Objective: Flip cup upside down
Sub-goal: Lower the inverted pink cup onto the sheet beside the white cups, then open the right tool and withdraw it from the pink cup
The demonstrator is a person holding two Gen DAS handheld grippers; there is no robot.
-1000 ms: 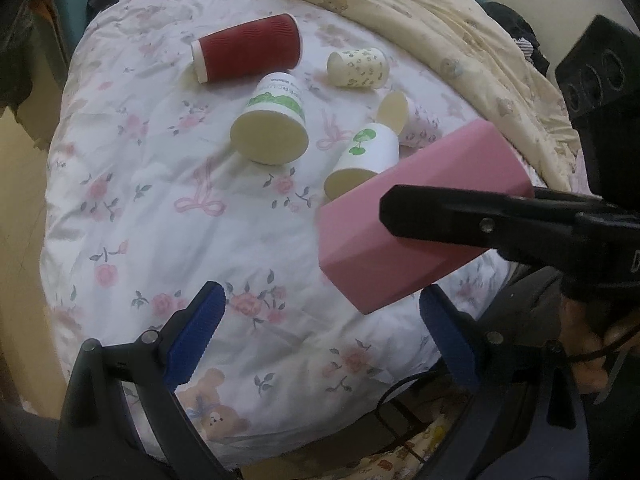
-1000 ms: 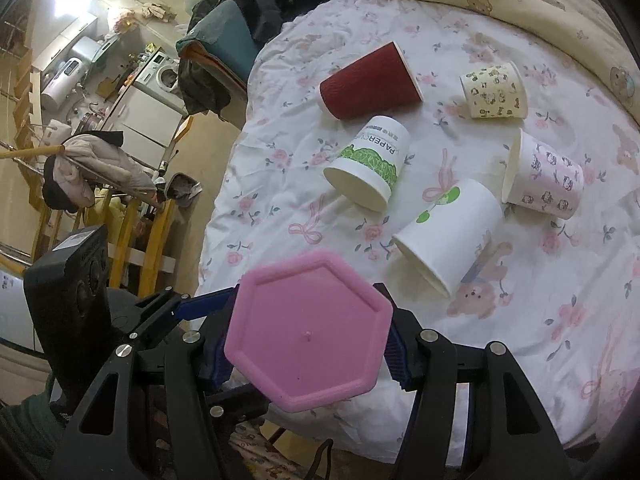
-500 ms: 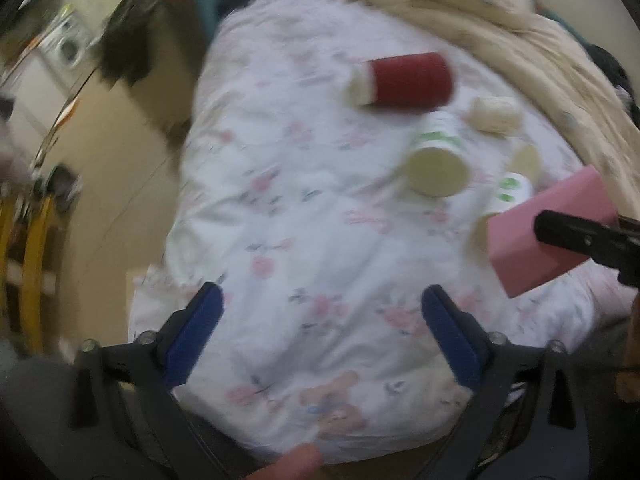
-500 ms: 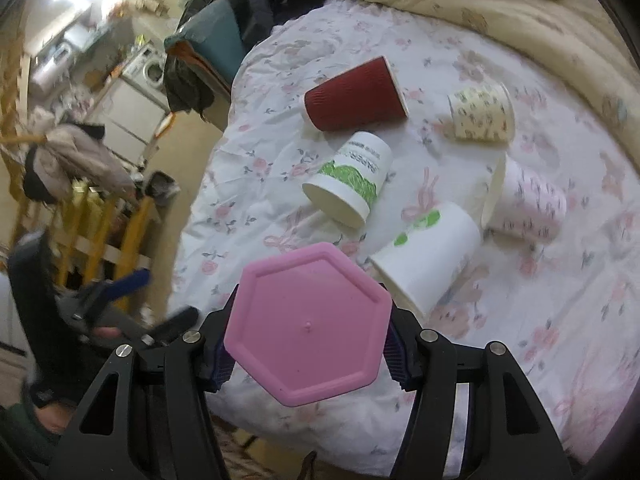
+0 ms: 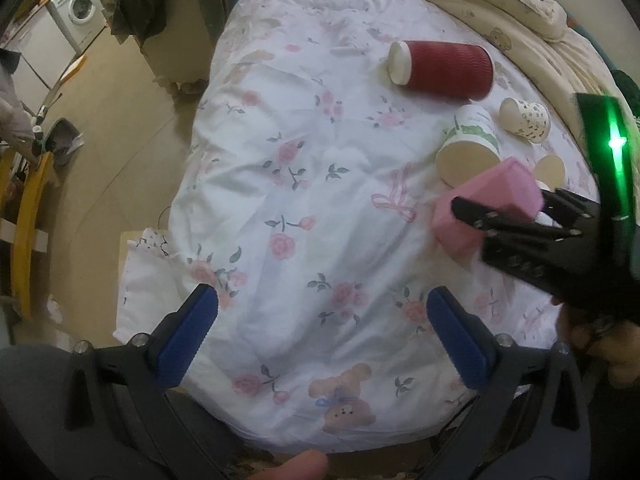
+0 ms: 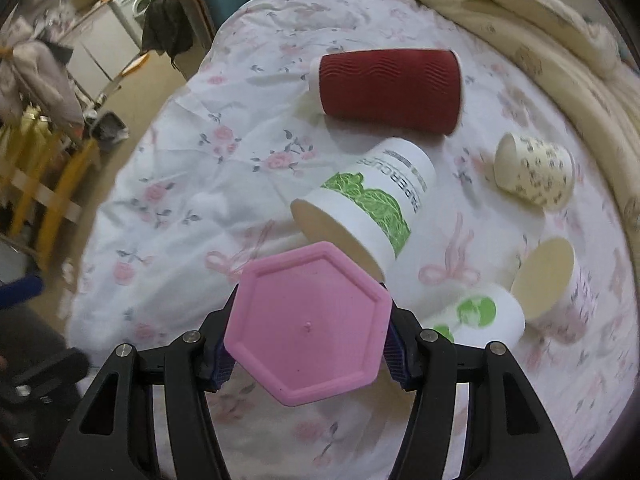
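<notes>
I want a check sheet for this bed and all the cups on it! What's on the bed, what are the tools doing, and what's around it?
Surface: white bedsheet with pink flowers, wrinkled.
Job's things: pink hexagonal plastic cup, its flat base facing the right wrist camera.
Clutter: five paper cups lying on their sides: ribbed red cup, white cup with green leaf print, small speckled cream cup, white cup with green dots, pink-patterned white cup; cream quilt.
Grippers: right tool clamps the pink cup; left tool open, holding nothing.
Cables: nothing seen.
Surroundings: washing machine, yellow wooden frame.
</notes>
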